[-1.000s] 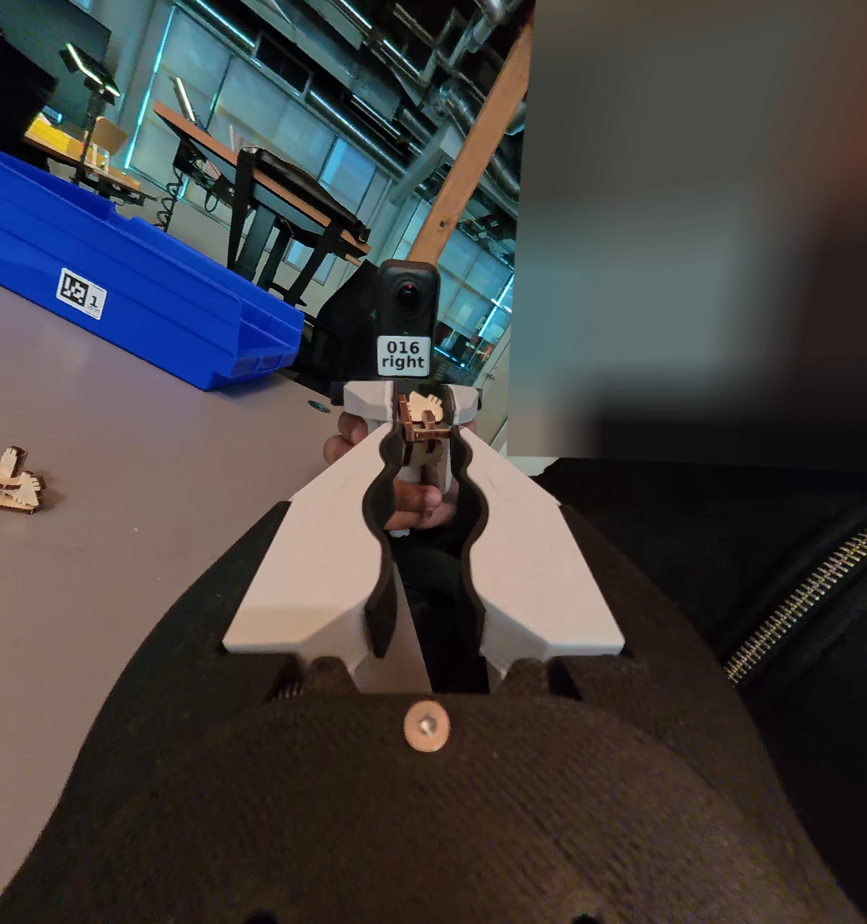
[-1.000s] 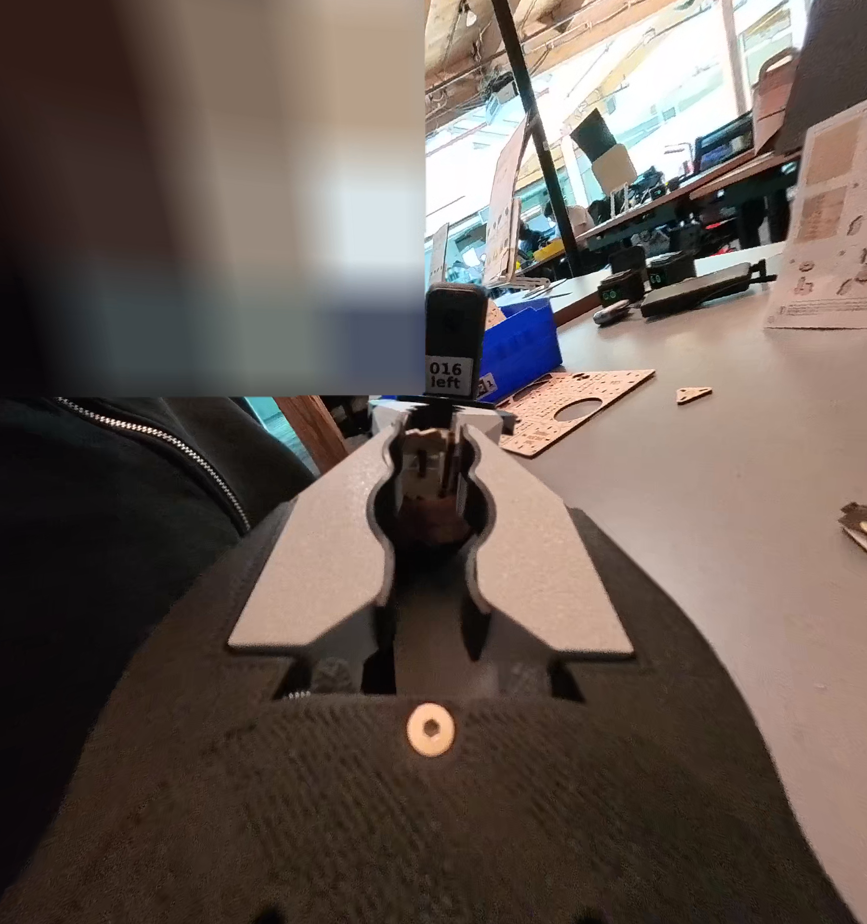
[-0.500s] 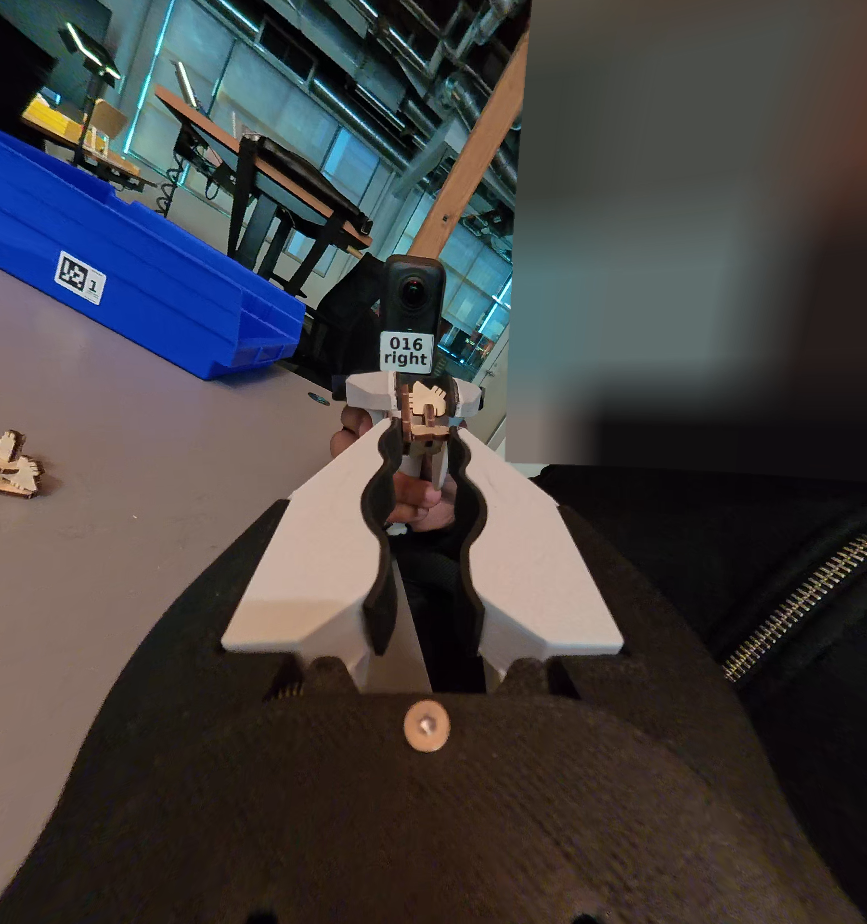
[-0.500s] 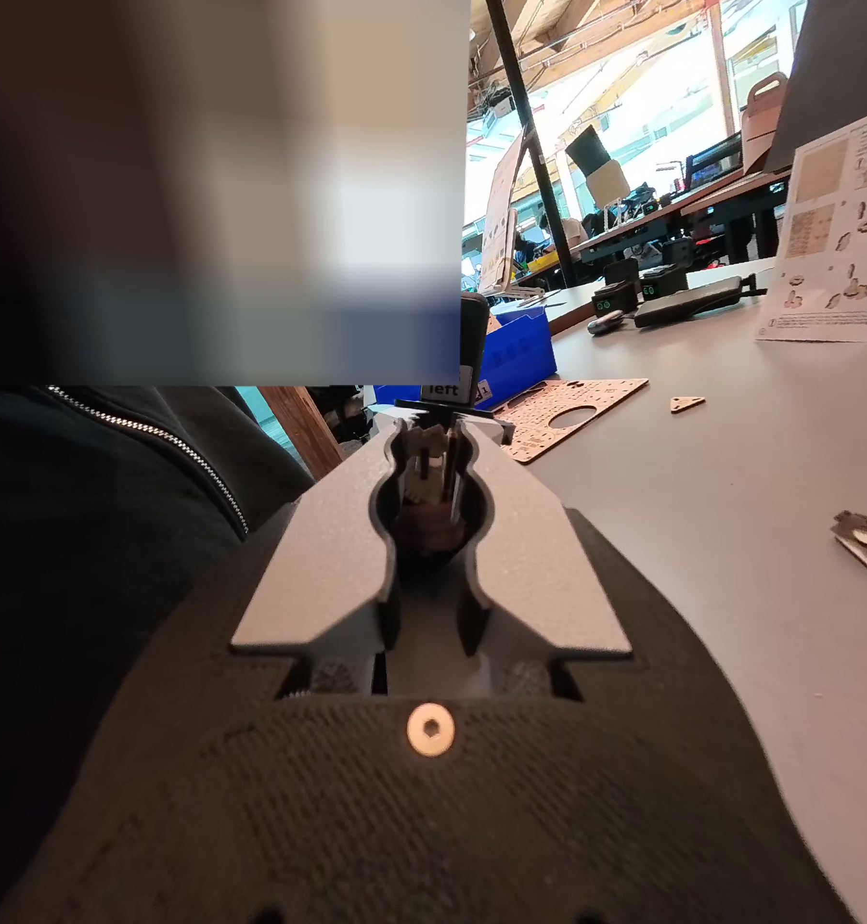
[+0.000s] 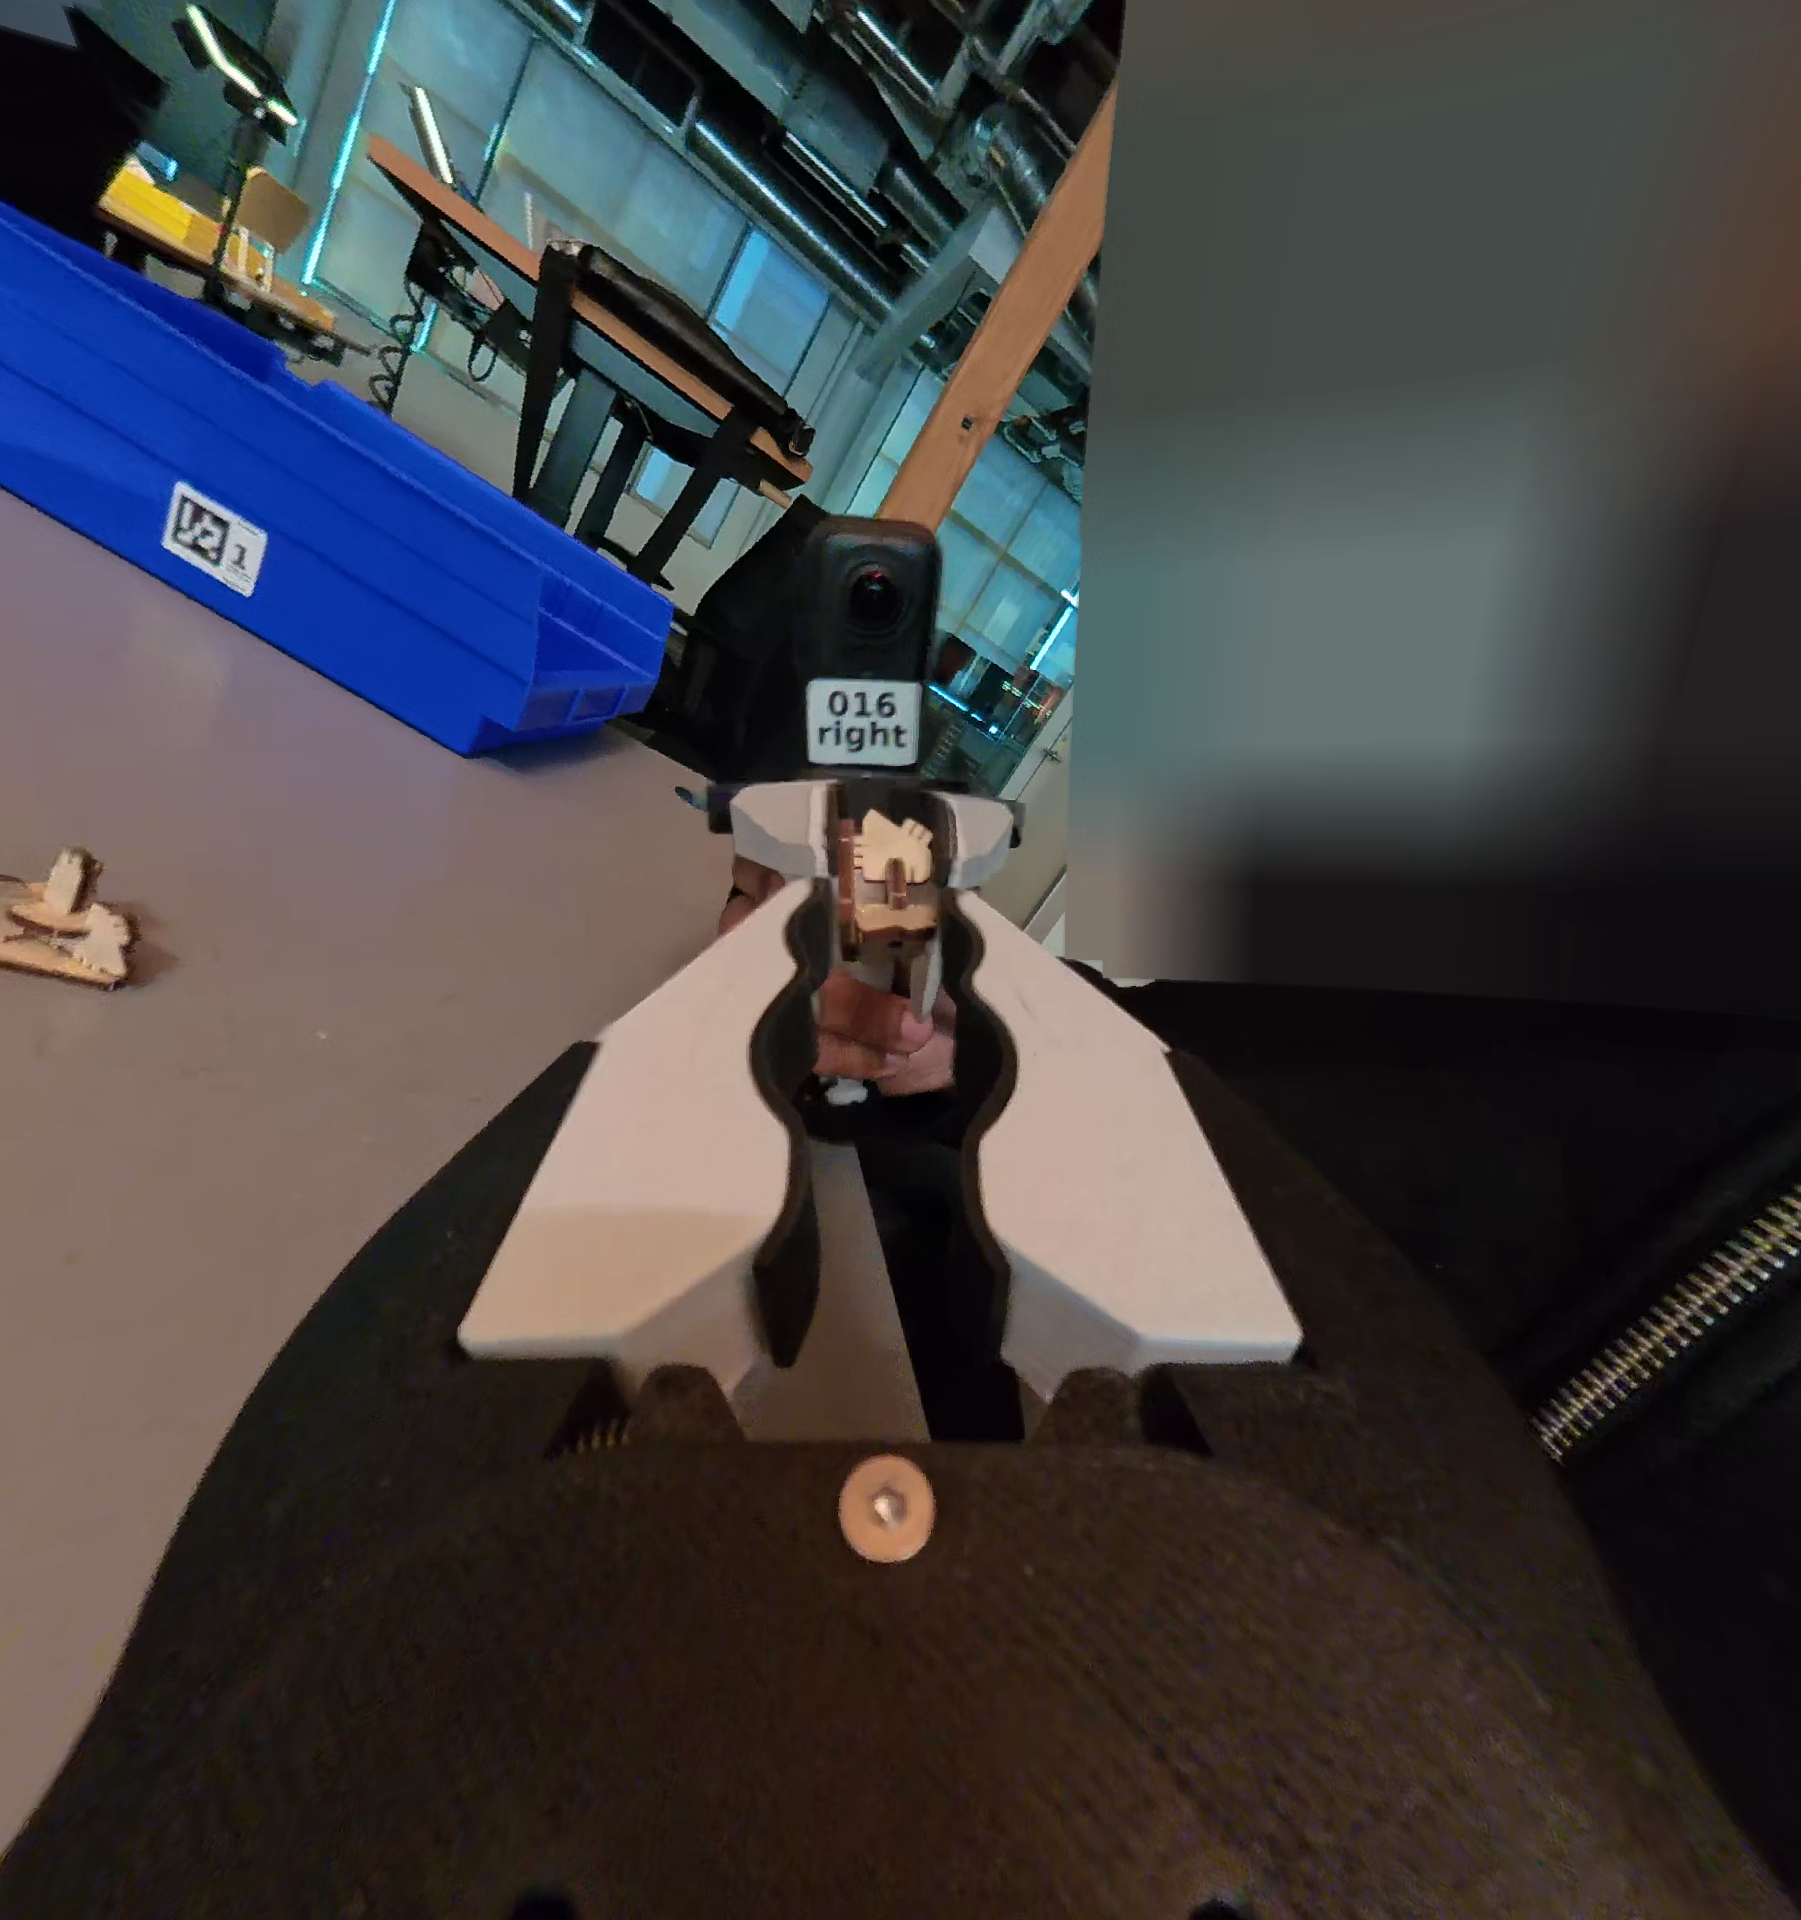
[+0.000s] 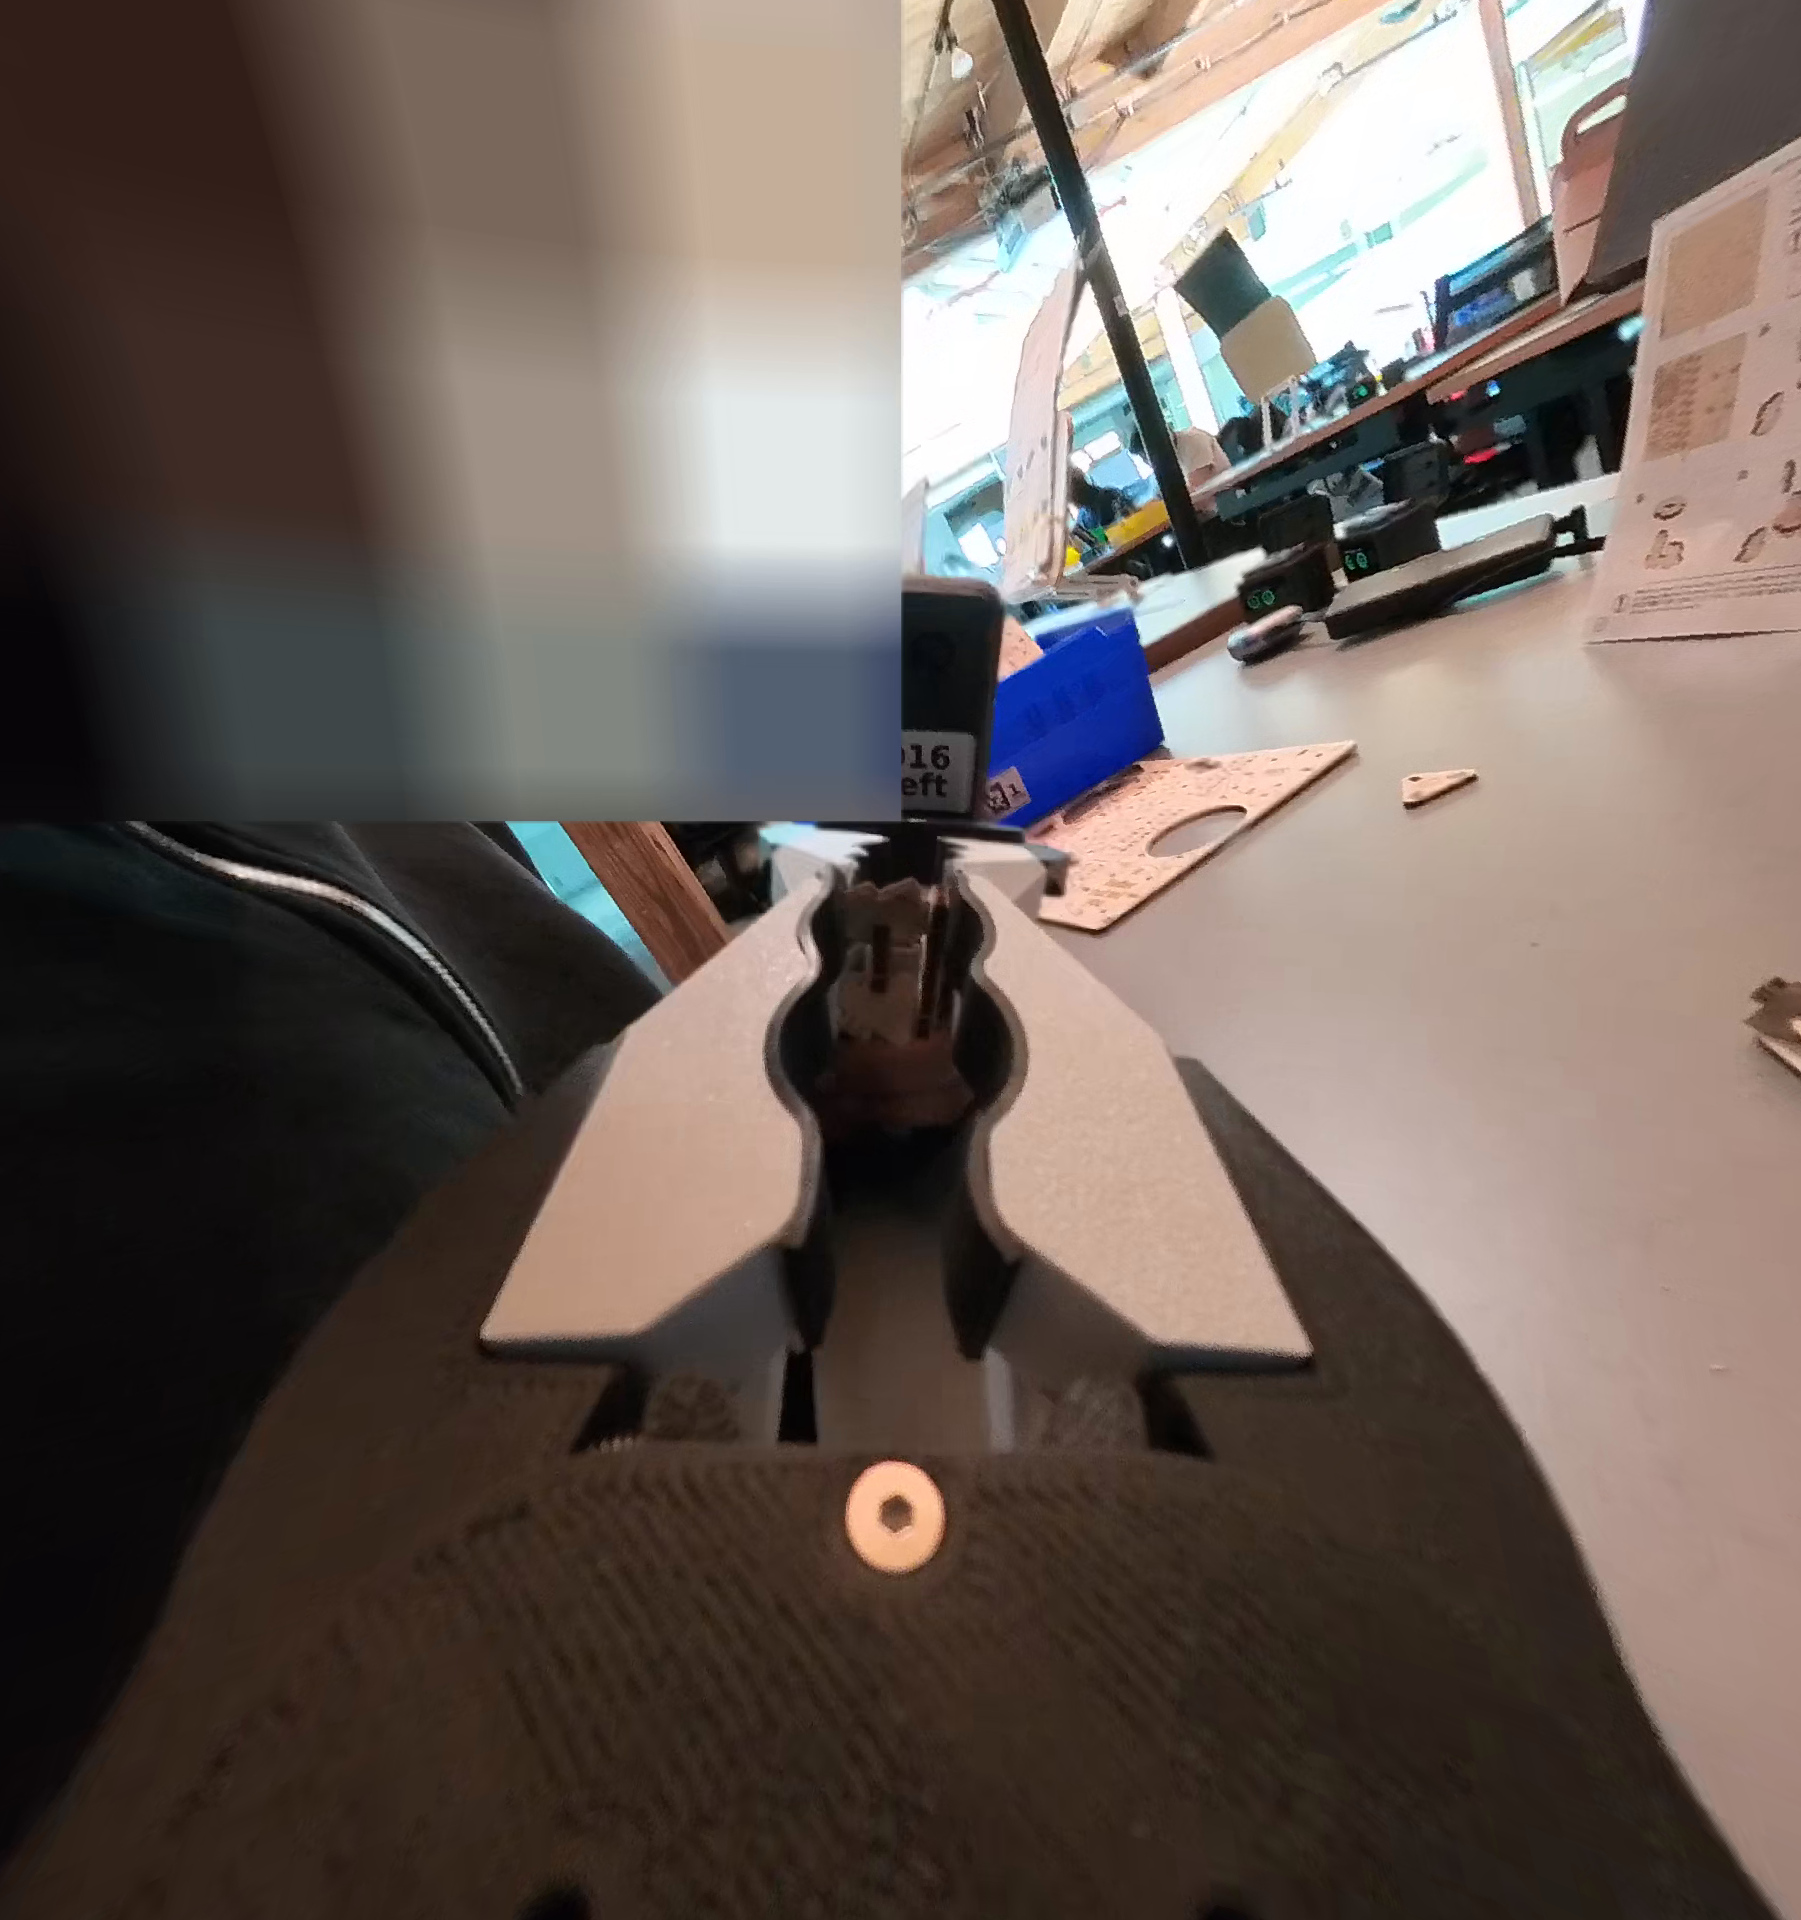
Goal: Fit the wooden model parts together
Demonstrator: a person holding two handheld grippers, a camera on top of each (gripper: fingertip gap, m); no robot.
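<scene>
My left gripper [image 5: 880, 914] and right gripper [image 6: 896, 966] meeting tip to tip above grey table [image 5: 252, 1091], both jaws narrow, pinching small wooden assembly [image 5: 891, 883] at 12 o'clock. Loose wooden pieces [image 5: 39, 925] lying at 9 o'clock, blue bin [image 5: 252, 488] at 10 o'clock.

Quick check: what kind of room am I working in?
Probably a maker workshop or lab: grey worktable, laser-cut plywood sheet, blue parts bin, more workbenches and exposed ceiling ducts behind.
</scene>
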